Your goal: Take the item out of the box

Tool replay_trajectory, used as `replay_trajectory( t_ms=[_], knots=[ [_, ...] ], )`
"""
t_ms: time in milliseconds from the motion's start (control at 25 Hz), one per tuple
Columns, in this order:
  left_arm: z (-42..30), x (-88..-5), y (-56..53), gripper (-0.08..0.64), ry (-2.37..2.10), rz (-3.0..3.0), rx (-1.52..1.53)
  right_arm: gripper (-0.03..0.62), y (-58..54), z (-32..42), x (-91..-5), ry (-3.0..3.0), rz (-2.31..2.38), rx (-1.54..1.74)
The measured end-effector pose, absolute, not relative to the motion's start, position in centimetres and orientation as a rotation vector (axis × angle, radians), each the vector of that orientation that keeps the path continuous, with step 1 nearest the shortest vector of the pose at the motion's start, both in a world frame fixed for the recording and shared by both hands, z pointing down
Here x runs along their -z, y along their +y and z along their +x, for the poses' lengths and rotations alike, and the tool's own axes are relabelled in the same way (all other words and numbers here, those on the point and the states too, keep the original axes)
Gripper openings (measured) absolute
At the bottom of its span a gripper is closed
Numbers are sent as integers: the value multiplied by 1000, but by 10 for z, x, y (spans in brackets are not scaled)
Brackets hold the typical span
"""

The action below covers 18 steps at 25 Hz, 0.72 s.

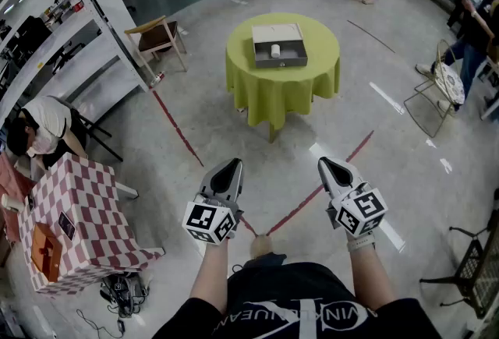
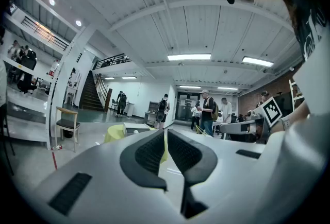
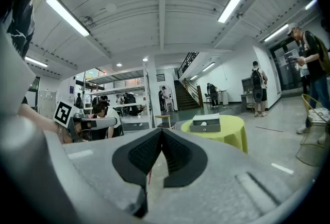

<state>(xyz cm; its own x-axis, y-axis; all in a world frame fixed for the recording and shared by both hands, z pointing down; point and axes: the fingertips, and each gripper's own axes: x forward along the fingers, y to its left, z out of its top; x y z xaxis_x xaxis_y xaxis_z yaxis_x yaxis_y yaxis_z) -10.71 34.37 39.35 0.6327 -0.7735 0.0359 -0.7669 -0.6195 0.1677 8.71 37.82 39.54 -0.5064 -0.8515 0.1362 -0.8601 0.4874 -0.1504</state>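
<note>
From the head view, the person stands well back from a round table draped in a yellow-green cloth. The grey box lies open on top of it with the small white item inside. Both tools are held low at waist height and point ahead at the table, which looks like a carrying pose for the walk up rather than a reach. The left gripper and the right gripper are side by side and well apart from the box. A wooden chair stands off to the left of the table.

In the left gripper view, the pads are only a thin slit apart, with a sliver of the cloth showing through. Nothing lies between them and they touch nothing.

In the right gripper view, the pad tips meet, so the jaws are fully closed on nothing. Beyond them the table, box and item sit far off, so the task looks not yet begun. The jaws will need to open before any grasp.
</note>
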Motion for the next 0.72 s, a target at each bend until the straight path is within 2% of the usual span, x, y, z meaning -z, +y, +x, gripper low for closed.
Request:
replay_trajectory(
  t_ms=[720],
  knots=[
    [-144,-407,248,21,-1151,2726,32,6,288,49,-399,-2626,1680,-345]
  ],
)
